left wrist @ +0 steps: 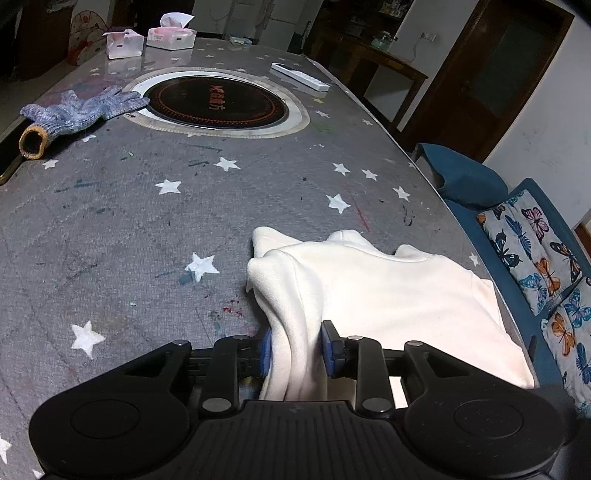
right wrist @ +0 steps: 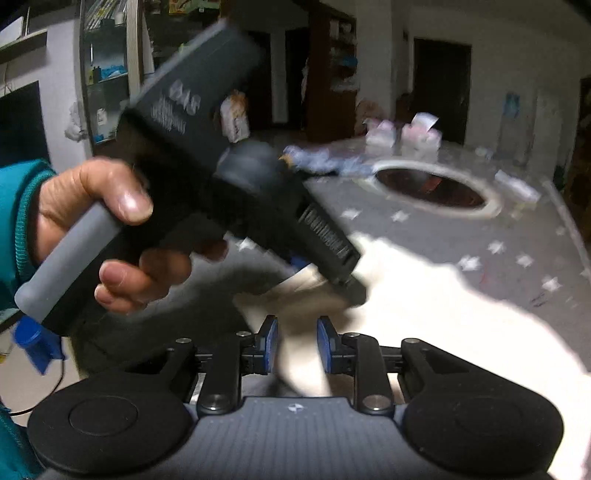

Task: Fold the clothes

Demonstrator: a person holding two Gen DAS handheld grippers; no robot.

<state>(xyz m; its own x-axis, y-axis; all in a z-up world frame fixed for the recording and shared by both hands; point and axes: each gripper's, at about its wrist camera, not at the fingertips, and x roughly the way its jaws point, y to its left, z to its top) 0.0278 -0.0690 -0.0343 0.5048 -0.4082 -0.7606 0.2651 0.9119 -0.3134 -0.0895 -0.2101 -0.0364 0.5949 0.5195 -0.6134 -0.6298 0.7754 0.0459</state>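
Nearest the left wrist camera, the left hand-held gripper point(left wrist: 295, 347) pinches a bunched fold of the cream garment point(left wrist: 388, 295) between its blue pads. The garment lies on the table point(left wrist: 129, 229) toward 4 o'clock, close to the table's right edge, its long axis running from the pads out toward 2 o'clock, with rumpled corners pointing toward 12 o'clock.

In the blurred right wrist view, the right hand-held gripper point(right wrist: 297, 345) has cream cloth between its narrowly parted pads; whether they press on it I cannot tell. A hand point(right wrist: 92, 221) in a teal sleeve holds the left tool at 10 o'clock.

The table is grey with white stars and paint marks. A round black cooktop point(left wrist: 218, 103) sits at 12 o'clock, a knitted glove point(left wrist: 77, 110) at 10 o'clock, tissue boxes point(left wrist: 170, 35) beyond. A blue chair with butterfly cushions point(left wrist: 532, 251) stands at 3 o'clock.
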